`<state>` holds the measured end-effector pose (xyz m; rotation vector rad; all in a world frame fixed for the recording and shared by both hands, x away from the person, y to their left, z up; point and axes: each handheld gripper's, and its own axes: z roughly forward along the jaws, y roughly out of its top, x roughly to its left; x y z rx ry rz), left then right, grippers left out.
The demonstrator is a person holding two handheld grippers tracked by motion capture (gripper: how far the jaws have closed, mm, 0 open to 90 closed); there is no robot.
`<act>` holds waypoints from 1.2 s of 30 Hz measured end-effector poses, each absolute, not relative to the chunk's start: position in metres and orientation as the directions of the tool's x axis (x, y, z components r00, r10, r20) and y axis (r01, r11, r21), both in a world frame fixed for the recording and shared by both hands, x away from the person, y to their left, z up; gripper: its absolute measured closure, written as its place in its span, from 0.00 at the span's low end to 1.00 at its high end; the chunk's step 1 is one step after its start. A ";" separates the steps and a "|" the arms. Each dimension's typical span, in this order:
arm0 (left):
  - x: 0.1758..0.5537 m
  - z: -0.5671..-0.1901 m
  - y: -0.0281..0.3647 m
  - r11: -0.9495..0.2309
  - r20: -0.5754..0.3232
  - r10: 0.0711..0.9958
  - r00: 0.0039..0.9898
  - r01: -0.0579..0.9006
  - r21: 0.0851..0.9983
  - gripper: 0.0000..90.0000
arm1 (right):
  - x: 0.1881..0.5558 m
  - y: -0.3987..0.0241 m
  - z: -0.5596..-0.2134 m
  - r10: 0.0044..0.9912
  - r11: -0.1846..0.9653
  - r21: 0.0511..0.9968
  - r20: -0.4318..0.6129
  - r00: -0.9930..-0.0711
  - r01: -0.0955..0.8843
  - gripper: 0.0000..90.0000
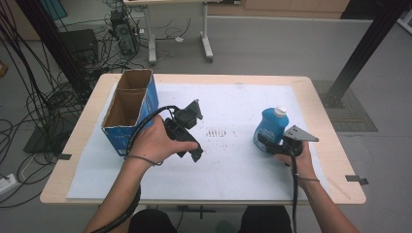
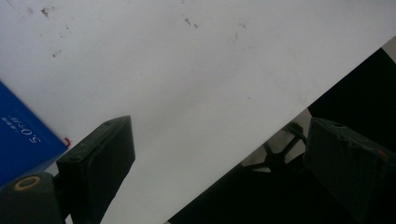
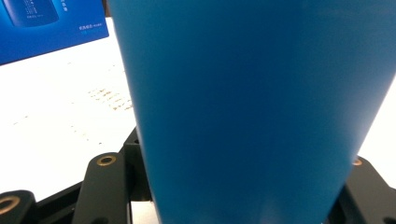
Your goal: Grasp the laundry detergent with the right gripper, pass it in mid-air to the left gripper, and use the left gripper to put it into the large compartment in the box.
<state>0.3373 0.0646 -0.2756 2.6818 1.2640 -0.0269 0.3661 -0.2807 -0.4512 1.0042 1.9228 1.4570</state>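
A: Since the right gripper (image 1: 270,145) has its jaws clamped on the lower body of the blue plastic bottle with the white cap (image 1: 272,127), what do you make of the hold?

B: It looks like a carrying grip. The bottle stands upright on the white sheet covering the wooden table (image 1: 320,160), well to the right of the open blue cardboard box (image 1: 130,109), and grasping low on the body should keep it from tipping. In the right gripper view the blue wall of the bottle (image 3: 252,112) sits squarely between the two black jaws.

A: And the left gripper (image 1: 192,133)?

B: Just right of the box, tilted over the sheet, with its jaws spread wide and nothing between them. The left gripper view looks down on bare white sheet (image 2: 187,84), with a corner of the box (image 2: 23,140) at the edge.

A: Why park it there?

B: My guess is that it waits beside the box to steady it while the bottle goes in, as the box's top stands open.
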 end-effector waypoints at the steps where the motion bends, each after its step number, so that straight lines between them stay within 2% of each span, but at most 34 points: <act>1: 0.337 -0.276 0.064 -0.624 -0.092 0.763 0.639 0.767 0.152 0.10 | 0.366 -0.281 -0.451 0.809 0.145 0.958 0.029 -0.588 0.247 0.46; 36: 0.345 -0.274 0.067 -0.620 -0.099 0.760 0.642 0.763 0.182 0.10 | 0.365 -0.280 -0.450 0.807 0.163 0.958 0.010 -0.590 0.238 0.47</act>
